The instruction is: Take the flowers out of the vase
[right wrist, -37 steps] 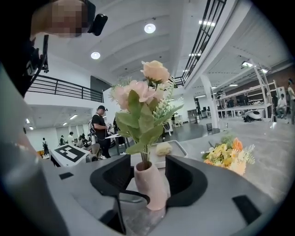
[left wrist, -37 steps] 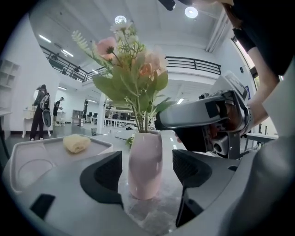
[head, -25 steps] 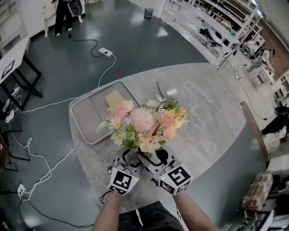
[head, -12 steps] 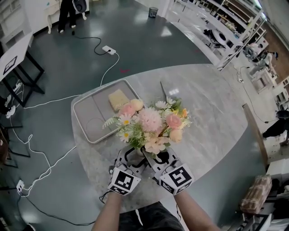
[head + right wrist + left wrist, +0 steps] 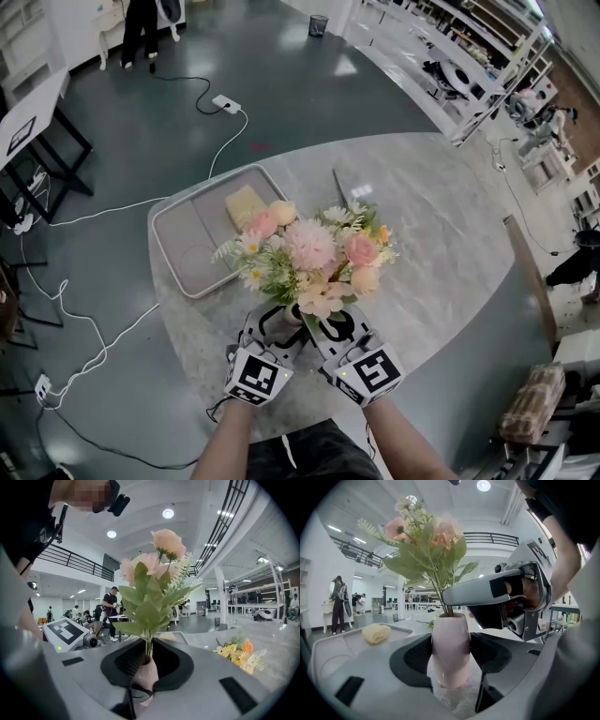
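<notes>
The marble table [image 5: 441,244] carries everything, with a grey tray [image 5: 178,234] at its left holding only a yellow sponge [image 5: 242,202]. As I judge it, the job has barely begun. The big bunch of flowers [image 5: 309,248], pink and peach with plenty of green, stands upright in the vase [image 5: 450,653], which sits on the table just in front of me. My left gripper [image 5: 274,328] is clamped on the vase's pale pink belly, pads against both sides, so the vase is pinned down. My right gripper [image 5: 147,660] sits just above the vase's mouth, its jaws closing round the stems [image 5: 148,646]; the stems stand between them, and a sliver of gap shows on either side, so I would not call it a grip yet. A small yellow and orange sprig [image 5: 239,654] lies loose on the table to my right, perhaps one already out. What is left is the pinch, the lift straight up, and laying the bunch down.
</notes>
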{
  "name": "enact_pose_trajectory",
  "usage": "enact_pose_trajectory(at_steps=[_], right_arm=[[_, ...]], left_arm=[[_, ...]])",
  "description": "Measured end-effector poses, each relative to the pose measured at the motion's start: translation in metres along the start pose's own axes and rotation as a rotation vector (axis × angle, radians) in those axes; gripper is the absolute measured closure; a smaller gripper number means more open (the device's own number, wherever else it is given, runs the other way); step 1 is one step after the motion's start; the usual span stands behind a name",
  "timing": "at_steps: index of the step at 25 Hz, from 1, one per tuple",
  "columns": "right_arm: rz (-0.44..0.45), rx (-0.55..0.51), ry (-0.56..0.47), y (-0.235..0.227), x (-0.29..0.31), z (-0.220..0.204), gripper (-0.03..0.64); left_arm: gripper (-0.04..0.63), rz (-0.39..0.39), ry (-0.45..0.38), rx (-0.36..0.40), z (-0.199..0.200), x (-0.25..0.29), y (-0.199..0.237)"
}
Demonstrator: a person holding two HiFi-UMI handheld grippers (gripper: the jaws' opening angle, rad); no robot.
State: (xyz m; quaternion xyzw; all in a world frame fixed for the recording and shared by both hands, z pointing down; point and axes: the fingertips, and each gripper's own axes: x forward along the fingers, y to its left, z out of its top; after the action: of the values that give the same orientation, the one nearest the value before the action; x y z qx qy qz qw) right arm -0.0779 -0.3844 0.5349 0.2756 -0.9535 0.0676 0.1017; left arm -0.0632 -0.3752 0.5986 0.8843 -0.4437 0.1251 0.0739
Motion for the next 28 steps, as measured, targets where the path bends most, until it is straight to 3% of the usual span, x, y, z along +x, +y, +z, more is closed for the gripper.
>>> enact_pose_trajectory(at_steps=[28], right_arm=[[-0.028,-0.008,-0.134,0.005,-0.012,0.049,0.560]], left_arm=[[0.327,-0.015,0.000,0.021,0.014,-0.024,-0.003]])
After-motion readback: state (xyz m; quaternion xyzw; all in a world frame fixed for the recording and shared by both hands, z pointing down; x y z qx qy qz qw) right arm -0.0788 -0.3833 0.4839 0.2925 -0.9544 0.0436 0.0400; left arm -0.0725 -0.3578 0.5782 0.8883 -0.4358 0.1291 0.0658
